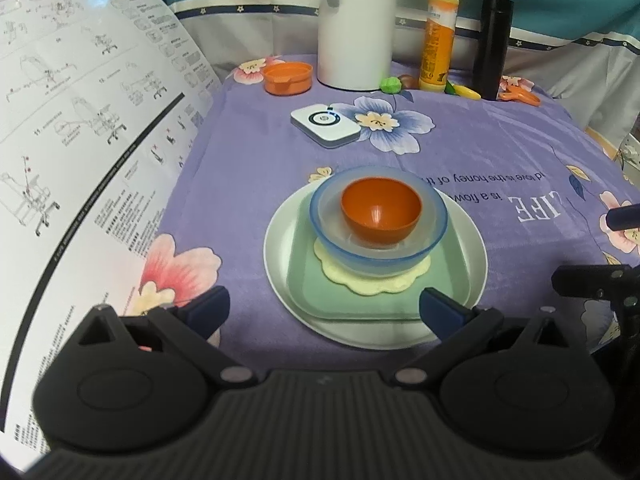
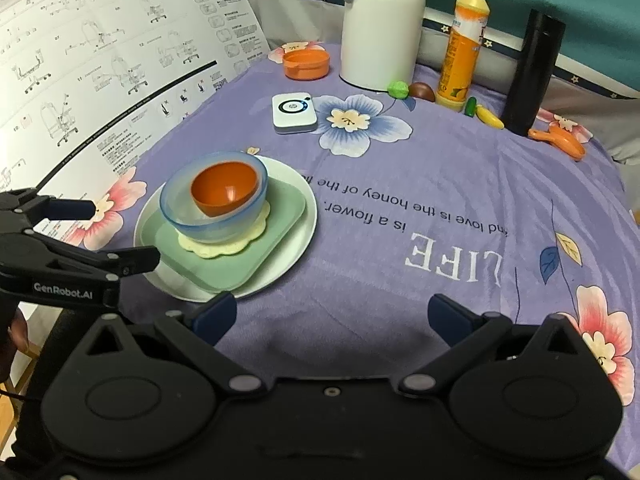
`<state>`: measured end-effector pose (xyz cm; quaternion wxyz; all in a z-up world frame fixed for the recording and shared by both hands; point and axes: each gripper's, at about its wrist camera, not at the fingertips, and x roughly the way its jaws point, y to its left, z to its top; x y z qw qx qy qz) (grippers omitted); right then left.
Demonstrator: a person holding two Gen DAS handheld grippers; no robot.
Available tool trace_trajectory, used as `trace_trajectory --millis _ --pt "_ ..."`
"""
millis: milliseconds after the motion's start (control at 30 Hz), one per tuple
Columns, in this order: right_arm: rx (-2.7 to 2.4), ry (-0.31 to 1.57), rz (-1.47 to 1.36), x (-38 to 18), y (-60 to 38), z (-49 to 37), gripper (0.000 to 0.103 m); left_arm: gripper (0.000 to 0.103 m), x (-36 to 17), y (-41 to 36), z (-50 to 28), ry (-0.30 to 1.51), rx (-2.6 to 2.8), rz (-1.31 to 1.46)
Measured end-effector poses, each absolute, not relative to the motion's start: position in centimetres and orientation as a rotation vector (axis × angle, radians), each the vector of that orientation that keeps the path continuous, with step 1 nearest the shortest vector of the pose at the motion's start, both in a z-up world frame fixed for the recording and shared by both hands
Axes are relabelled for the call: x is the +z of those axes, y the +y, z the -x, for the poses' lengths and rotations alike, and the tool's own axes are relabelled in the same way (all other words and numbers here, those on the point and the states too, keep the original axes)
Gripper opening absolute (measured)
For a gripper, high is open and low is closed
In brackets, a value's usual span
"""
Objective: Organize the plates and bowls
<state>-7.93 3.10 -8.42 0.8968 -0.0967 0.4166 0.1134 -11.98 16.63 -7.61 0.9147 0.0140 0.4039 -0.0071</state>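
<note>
A stack stands on the purple cloth: a white round plate (image 1: 472, 240) (image 2: 296, 216), a green square plate (image 1: 320, 292) (image 2: 240, 260), a cream flower-shaped coaster (image 1: 372, 286) (image 2: 224, 248), a clear blue bowl (image 1: 340, 240) (image 2: 180, 204), and a small orange bowl (image 1: 380, 210) (image 2: 224, 192) on top. My left gripper (image 1: 324, 312) stands open just in front of the stack, holding nothing. My right gripper (image 2: 332, 316) is open over bare cloth, to the right of the stack. The left gripper (image 2: 120, 236) also shows in the right wrist view beside the plates.
At the back stand a white jug (image 1: 356, 28), an orange-yellow bottle (image 1: 438, 36), a black flask (image 1: 494, 46), an orange lidded dish (image 1: 288, 78) and small toy foods (image 2: 484, 114). A white device (image 1: 324, 124) lies mid-table. A large instruction sheet (image 1: 80, 140) lines the left side.
</note>
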Motion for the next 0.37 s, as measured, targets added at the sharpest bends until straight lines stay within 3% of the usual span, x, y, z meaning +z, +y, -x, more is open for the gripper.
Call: trace_trajectory --millis 367 --pt "0.234 0.843 0.202 -7.76 3.08 8.17 0.103 0.103 -6.74 16.53 11.93 0.829 -0.030 -0.052"
